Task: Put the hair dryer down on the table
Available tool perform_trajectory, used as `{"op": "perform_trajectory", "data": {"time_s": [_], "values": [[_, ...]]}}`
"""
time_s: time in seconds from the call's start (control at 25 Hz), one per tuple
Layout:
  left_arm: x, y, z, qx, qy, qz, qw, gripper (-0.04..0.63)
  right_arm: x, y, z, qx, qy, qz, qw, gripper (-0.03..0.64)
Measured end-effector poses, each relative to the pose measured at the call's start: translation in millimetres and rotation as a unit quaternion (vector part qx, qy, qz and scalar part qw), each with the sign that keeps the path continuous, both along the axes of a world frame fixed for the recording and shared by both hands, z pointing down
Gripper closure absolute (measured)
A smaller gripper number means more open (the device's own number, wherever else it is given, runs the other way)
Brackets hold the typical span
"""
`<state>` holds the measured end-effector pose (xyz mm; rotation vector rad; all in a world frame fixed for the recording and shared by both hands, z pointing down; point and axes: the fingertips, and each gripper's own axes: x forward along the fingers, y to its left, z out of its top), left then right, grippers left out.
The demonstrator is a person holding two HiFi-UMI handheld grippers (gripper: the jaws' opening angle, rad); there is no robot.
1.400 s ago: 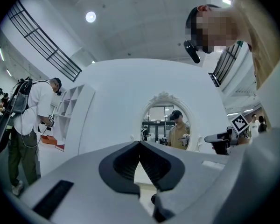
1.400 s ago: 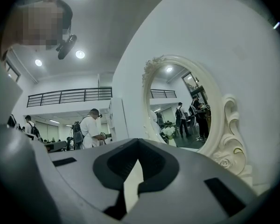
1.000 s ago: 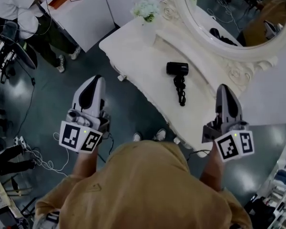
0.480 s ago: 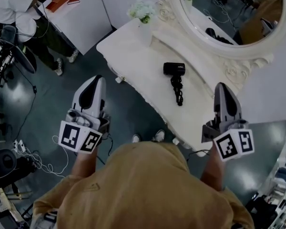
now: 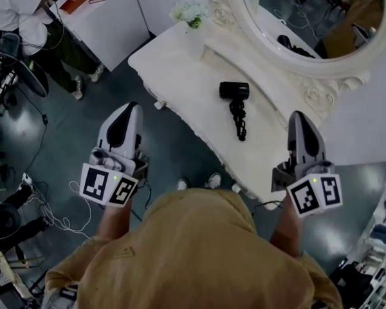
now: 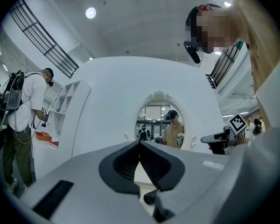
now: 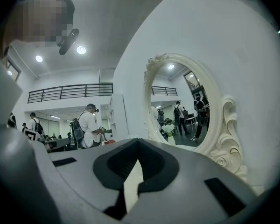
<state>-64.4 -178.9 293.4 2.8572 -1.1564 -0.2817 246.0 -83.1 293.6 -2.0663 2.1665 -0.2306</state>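
Observation:
A black hair dryer (image 5: 235, 91) lies on the white dressing table (image 5: 174, 63), its coiled cord trailing toward the front edge. Nothing holds it. My left gripper (image 5: 129, 106) hangs over the floor, left of the table and short of it, its jaws shut and empty. My right gripper (image 5: 299, 116) hovers over the table's near right corner, also shut with nothing in it. The left gripper view shows the left gripper (image 6: 140, 146) with its pads meeting. In the right gripper view the right gripper (image 7: 139, 144) is likewise closed tip to tip.
An ornate oval mirror (image 5: 321, 60) stands at the back of the table, with a vase of white flowers (image 5: 190, 10) at its far left corner. A person (image 5: 26, 11) stands by another white table (image 5: 109, 18) at upper left. Cables (image 5: 51, 217) lie on the floor.
The head view has drifted, so the table and hair dryer sit slightly more to the upper left. Both grippers stay shut and almost still.

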Motion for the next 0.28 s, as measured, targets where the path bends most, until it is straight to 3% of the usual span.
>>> {"op": "perform_trajectory", "data": {"time_s": [0.28], "values": [[9.0, 1.0, -1.1, 0.003, 0.000, 0.003, 1.0000, 0.592, 10.2, 1.9, -3.6, 0.006, 0.005, 0.008, 1.000, 0.615]]}}
